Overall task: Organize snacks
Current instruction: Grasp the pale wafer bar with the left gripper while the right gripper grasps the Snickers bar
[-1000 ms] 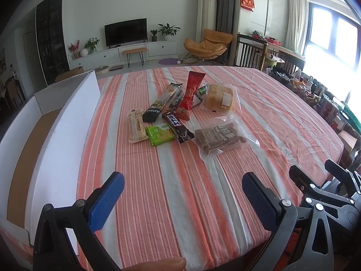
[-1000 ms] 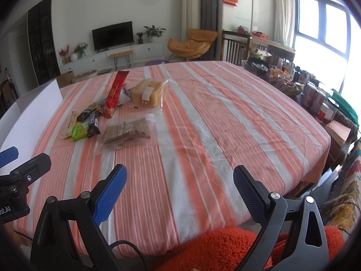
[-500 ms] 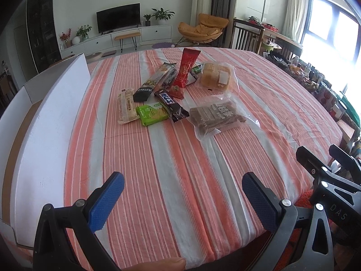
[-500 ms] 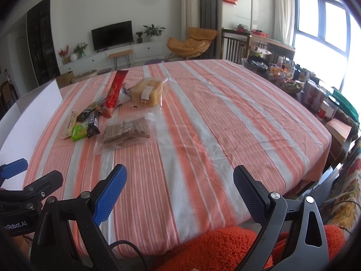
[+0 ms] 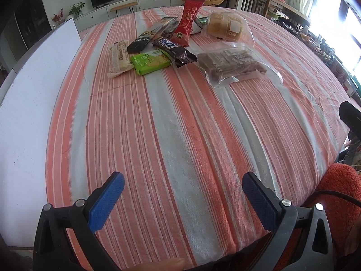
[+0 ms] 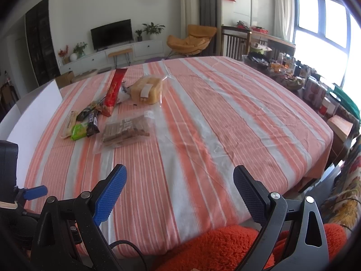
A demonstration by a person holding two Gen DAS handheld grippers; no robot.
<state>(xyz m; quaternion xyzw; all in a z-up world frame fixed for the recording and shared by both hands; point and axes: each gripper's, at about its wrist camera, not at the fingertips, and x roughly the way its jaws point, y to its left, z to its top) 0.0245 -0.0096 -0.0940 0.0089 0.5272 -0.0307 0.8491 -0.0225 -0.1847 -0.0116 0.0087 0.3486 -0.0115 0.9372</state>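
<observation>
L gripper point(image 5: 182, 194) at near table edge, fingers spread wide, nothing between them, blue pads over bare cloth. R gripper point(image 6: 179, 190) likewise spread, empty, also over near edge. Fuzzy orange fabric point(image 6: 216, 246) below both, nearest the cams. A fingertip point(image 5: 158, 265) shows at bottom of L view.

Striped orange/white/grey tablecloth point(image 5: 180, 124) covers the table; wide bare stretch between grippers and snacks, nothing in the way on that path.

White box flap point(image 5: 29, 113) runs along L side of table, upright-ish, near to far; box interior not seen now.

Snacks clustered far-left of centre, well apart from both grippers:
- green packet point(image 5: 151, 61) nearest, flat on cloth.
- beige wrapped bar point(image 5: 118, 58) just L of green, touching it or nearly so.
- dark choc bar point(image 5: 174, 50) R of green, its L side overlapping green's R edge.
- clear bag of brown wafers point(image 5: 232, 62) R of choc bar, loose plastic spreading toward R.
- black long pack point(image 5: 149, 37) behind green, angled far-right.
- red tall pack point(image 5: 188, 21) behind choc bar, lower end resting on other packs.
- bagged bread point(image 5: 225, 27) far R of cluster, beside red pack.
- small green-edged item between red pack and bread, mostly hidden; cannot ID.

Beyond table: TV point(image 6: 111, 33) on white low cabinet, potted plants, orange lounge chair point(image 6: 191, 39), wooden chairs, cluttered side table point(image 6: 284, 72) by bright window at R.
</observation>
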